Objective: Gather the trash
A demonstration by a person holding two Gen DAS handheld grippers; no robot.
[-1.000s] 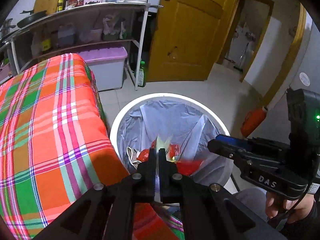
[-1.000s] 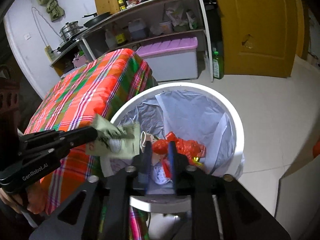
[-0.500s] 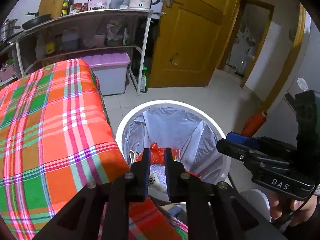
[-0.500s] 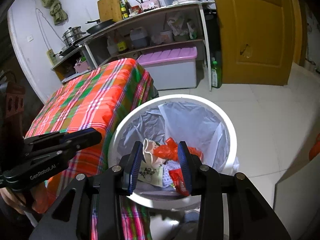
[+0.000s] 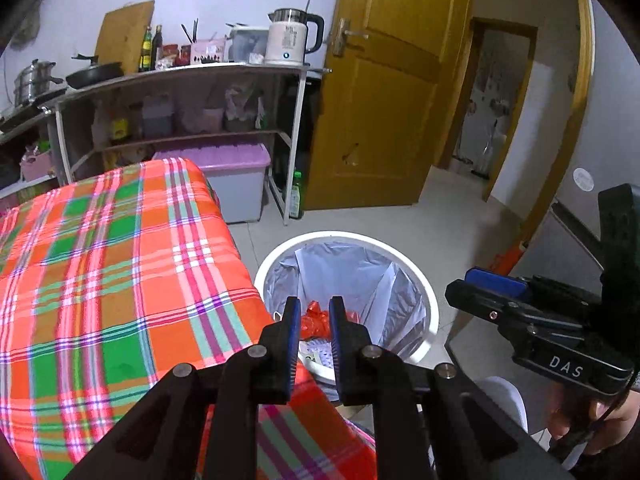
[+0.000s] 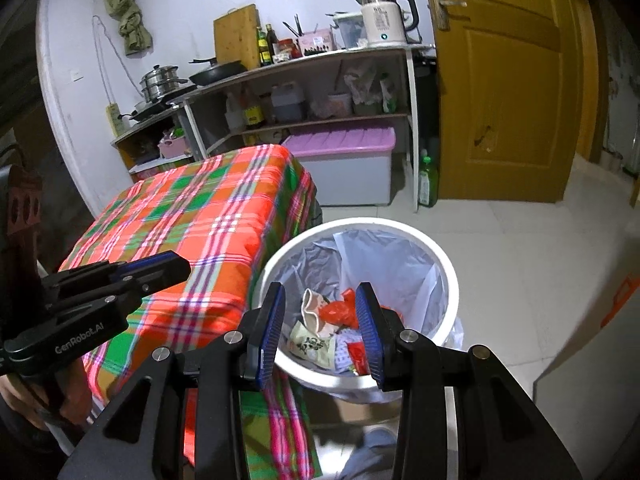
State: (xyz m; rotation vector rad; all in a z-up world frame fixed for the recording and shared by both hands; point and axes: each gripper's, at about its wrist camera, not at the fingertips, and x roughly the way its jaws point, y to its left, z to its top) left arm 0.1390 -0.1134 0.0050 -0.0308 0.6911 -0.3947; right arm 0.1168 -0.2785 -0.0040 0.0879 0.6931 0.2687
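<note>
A white trash bin (image 5: 428, 292) lined with a grey bag stands on the floor beside the table; it also shows in the right wrist view (image 6: 450, 276). Inside lie red wrappers (image 6: 340, 312), a paper cup (image 6: 311, 310) and a pale green packet (image 6: 312, 346). My left gripper (image 5: 314, 320) is open and empty, held above the near rim of the bin. My right gripper (image 6: 322, 312) is open and empty, above the bin too. Each gripper shows in the other's view: the right (image 5: 496, 292), the left (image 6: 160, 266).
A table with a red, green and orange plaid cloth (image 5: 100, 264) is left of the bin. Behind stand a shelf unit (image 5: 180, 80) with a kettle (image 5: 290, 38) and pans, a purple-lidded box (image 5: 236, 176), a green bottle (image 5: 295, 196) and a yellow door (image 5: 380, 100).
The left gripper let go of the pale green packet, which now lies in the bin. Both grippers opened and drew back and up from the bin.
</note>
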